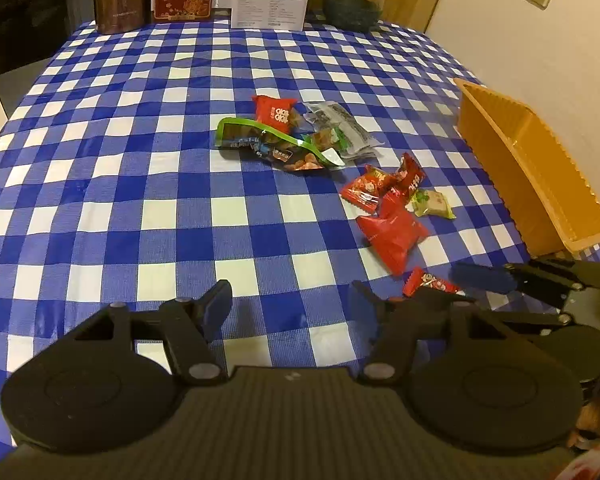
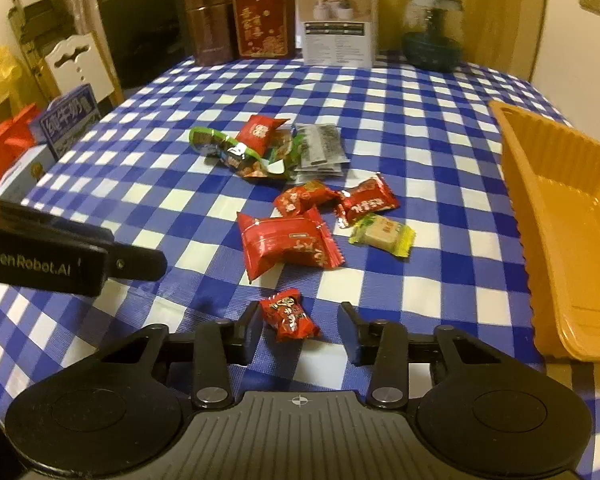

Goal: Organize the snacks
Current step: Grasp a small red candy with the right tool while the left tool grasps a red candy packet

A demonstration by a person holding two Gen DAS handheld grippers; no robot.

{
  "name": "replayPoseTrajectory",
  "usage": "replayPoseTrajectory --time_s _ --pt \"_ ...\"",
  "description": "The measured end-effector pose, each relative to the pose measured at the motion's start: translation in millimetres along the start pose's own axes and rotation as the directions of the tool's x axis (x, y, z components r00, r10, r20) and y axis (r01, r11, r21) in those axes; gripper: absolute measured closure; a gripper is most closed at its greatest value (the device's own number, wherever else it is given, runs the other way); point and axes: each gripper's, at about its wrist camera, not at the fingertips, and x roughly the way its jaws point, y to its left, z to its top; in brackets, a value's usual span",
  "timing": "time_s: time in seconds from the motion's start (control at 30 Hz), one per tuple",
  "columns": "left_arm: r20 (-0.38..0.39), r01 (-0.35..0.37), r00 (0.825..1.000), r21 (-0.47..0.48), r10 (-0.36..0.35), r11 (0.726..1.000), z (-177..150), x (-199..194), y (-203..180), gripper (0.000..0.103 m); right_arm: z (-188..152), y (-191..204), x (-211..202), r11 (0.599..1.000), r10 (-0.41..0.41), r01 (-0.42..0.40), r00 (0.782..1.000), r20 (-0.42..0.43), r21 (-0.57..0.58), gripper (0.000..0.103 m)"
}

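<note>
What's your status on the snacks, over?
Both jaws open, nothing held. Right gripper straddles small red candy on the tablecloth. Left gripper over bare cloth. Orange tray at right; path unobstructed.

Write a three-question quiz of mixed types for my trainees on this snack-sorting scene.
1. True or false: the orange tray already holds several snacks.
2. Multiple choice: which snack lies between the fingers of the right gripper? A) the yellow-green wrapped cake B) the small red candy C) the large red packet
3. Fill in: the left gripper is ____ and holds nothing.

Key: 1 false, the tray shows no snacks inside. 2 B, with the fingers apart on either side of it. 3 open.
</note>
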Motion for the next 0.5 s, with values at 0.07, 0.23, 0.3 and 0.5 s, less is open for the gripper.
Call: replayPoseTrajectory --time_s 0.07,0.23,0.3,0.5 --pt "-0.002 0.003 1.0 0.003 -0.003 1.0 1 1 1 0.043 0 3 4 1.0 0.002 -0.002 1.0 -0.01 -0.024 0.067" --pt "0.0 0.008 1.0 0.015 -0.008 1.0 2 3 0 0.043 -1 10 7 0.997 -0.023 0.022 1.0 -0.009 -0.067 0.083" --pt "0.003 0.01 1.0 0.03 -0.01 1.0 4 4 -2 0.043 -2 8 5 0.998 -0.025 0.025 1.0 -0.005 -0.056 0.083" --pt "0.028 0.08 0.996 0.138 -0.085 0.987 16 7 -18 0.043 3 -12 -14 0.995 -0.081 0.078 0.996 0.043 0.069 0.084"
